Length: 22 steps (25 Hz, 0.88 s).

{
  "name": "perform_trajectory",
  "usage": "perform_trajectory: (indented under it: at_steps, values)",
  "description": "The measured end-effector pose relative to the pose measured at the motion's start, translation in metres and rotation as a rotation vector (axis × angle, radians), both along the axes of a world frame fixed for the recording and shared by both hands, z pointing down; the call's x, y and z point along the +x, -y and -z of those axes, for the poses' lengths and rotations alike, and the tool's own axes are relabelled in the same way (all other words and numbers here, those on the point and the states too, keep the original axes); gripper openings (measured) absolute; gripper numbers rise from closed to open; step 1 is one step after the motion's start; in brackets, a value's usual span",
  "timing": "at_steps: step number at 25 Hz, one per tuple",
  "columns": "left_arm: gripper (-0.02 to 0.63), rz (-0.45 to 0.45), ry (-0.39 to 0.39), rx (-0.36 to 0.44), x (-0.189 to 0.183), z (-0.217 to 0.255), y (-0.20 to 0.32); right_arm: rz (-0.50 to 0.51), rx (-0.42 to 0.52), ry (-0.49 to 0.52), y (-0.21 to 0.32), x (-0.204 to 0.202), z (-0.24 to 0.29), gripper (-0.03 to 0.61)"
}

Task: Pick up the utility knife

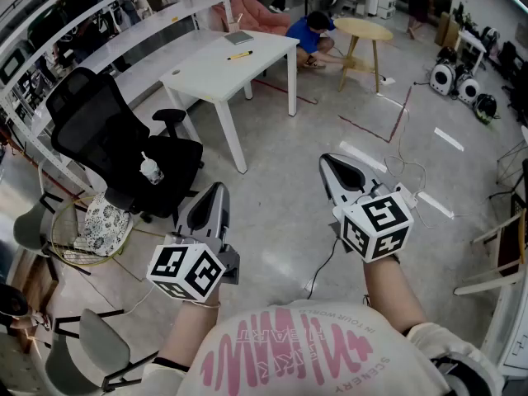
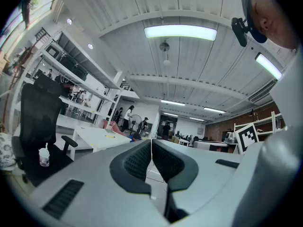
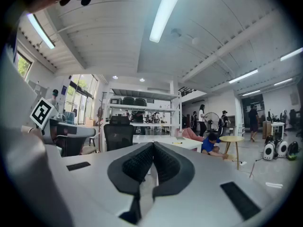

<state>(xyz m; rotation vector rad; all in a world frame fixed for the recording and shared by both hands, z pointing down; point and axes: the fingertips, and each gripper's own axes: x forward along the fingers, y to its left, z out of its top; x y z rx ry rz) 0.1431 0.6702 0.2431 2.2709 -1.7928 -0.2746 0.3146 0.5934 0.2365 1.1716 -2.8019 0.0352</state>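
Note:
The utility knife (image 1: 240,55), a small yellow one, lies on a white table (image 1: 206,73) far ahead across the floor, and near it is a grey flat item (image 1: 239,37). My left gripper (image 1: 218,188) and right gripper (image 1: 327,160) are held level in the air well short of that table, both shut with nothing between the pads. In the left gripper view the jaws (image 2: 151,143) meet in front of the distant table (image 2: 97,137). In the right gripper view the jaws (image 3: 153,148) are closed, with the knife (image 3: 177,143) a yellow speck beyond.
A black office chair (image 1: 107,130) with a small cup (image 1: 149,169) on its seat stands left of the path. A round wooden table (image 1: 363,30) and a crouching person in blue (image 1: 312,33) are behind the white table. Cables (image 1: 396,172) trail over the floor at right.

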Motion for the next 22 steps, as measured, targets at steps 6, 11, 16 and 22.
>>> perform_trajectory:
  at_steps: [6, 11, 16, 22]
  values:
    - [0.025, 0.001, -0.012, -0.001, -0.005, 0.002, 0.001, 0.004, -0.007, -0.006, 0.002, -0.005, 0.001, 0.012]
    - [0.025, -0.005, -0.026, 0.001, -0.017, 0.000, 0.002, 0.004, -0.006, 0.000, 0.004, -0.016, 0.001, 0.012]
    - [0.025, -0.005, -0.030, 0.008, -0.037, -0.001, 0.002, 0.008, -0.013, 0.030, 0.005, -0.035, 0.000, 0.014]
    - [0.025, -0.011, -0.008, 0.020, -0.064, -0.009, 0.000, -0.006, -0.017, 0.066, 0.003, -0.062, -0.012, 0.015]
